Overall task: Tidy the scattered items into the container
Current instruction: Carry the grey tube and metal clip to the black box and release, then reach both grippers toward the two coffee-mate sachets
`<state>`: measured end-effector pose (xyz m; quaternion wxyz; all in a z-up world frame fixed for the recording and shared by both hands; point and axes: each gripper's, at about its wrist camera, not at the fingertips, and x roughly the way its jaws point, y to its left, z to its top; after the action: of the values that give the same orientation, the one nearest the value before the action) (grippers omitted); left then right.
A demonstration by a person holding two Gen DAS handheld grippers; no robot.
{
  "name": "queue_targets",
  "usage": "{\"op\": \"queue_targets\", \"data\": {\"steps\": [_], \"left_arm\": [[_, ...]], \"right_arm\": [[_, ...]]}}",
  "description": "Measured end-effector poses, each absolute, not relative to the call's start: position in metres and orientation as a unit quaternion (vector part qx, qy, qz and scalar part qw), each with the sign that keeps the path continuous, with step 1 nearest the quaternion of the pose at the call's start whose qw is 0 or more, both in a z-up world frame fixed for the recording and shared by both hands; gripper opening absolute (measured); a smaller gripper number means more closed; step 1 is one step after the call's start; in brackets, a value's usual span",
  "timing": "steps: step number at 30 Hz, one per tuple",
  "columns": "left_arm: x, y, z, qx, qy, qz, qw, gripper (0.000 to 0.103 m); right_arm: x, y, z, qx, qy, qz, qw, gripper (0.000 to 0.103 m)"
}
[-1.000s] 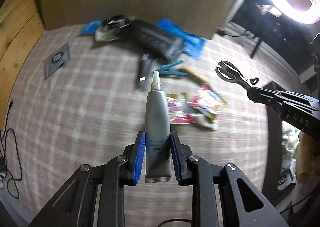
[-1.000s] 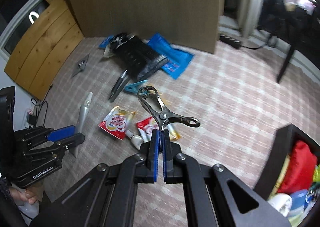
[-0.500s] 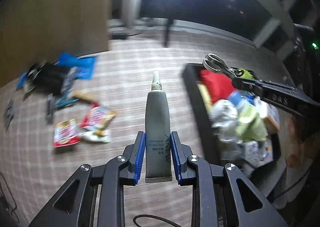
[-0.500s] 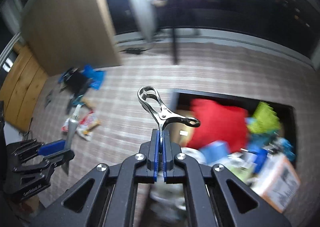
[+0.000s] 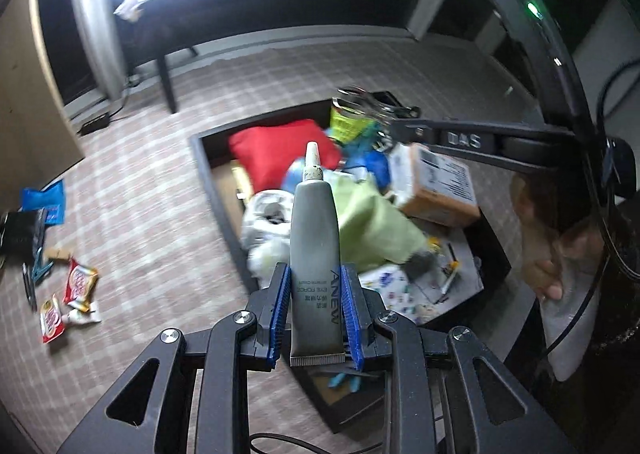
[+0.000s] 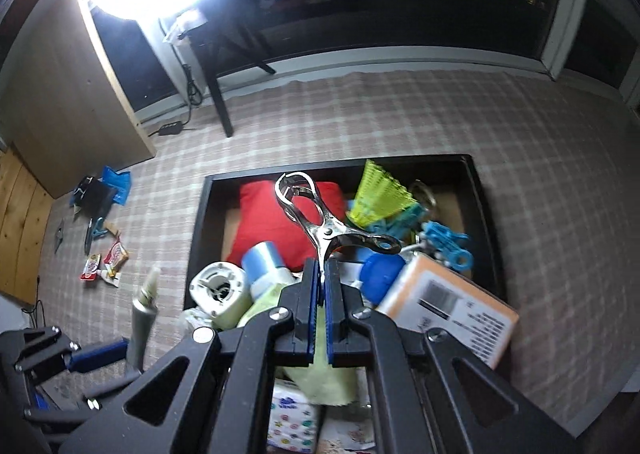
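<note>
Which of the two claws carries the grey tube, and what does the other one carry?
The left claw carries the grey tube, nozzle pointing away from the camera. The right claw is shut on a shiny metal clip instead.

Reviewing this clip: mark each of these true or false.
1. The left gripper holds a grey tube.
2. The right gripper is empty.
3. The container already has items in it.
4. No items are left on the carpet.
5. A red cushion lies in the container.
1. True: the left gripper is clamped on the grey tube.
2. False: the right gripper is shut on a metal clip.
3. True: the container holds many things, among them an orange box.
4. False: snack packets and other items still lie on the carpet.
5. True: the red cushion lies in its far corner.
</note>
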<state>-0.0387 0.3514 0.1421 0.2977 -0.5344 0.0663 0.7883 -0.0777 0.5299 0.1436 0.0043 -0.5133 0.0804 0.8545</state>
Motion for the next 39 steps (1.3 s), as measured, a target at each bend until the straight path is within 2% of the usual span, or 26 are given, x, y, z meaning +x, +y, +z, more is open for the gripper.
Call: {"op": "queue_targets", "data": {"steps": [11,12,14,28,39], "left_arm": [[-0.017,0.391,0.146,-0.523,0.097,0.781,0.327,0.025],[-0.016,0.393,0.145,-0.524,0.098,0.780,0.326,0.033],[-0.016,0.394,0.146,-0.525,0.099,0.782,0.320,0.051],[-0.028,0.371,0.144,-0.528,0.083,0.793,0.294,0.049],[-0.060,0.289,0.131,-0.541,0.039,0.812,0.215,0.049]], "right_arm": [[-0.075,0.538,0.142,-0.511,0.084,0.855,-0.001,0.004],[-0.076,0.538,0.143,-0.510,0.083,0.856,-0.004,0.005],[-0.076,0.538,0.146,-0.511,0.084,0.856,0.003,0.020],[-0.079,0.528,0.148,-0.507,0.094,0.857,0.003,0.022],[-0.100,0.482,0.136,-0.523,0.074,0.849,-0.034,0.022]]}}
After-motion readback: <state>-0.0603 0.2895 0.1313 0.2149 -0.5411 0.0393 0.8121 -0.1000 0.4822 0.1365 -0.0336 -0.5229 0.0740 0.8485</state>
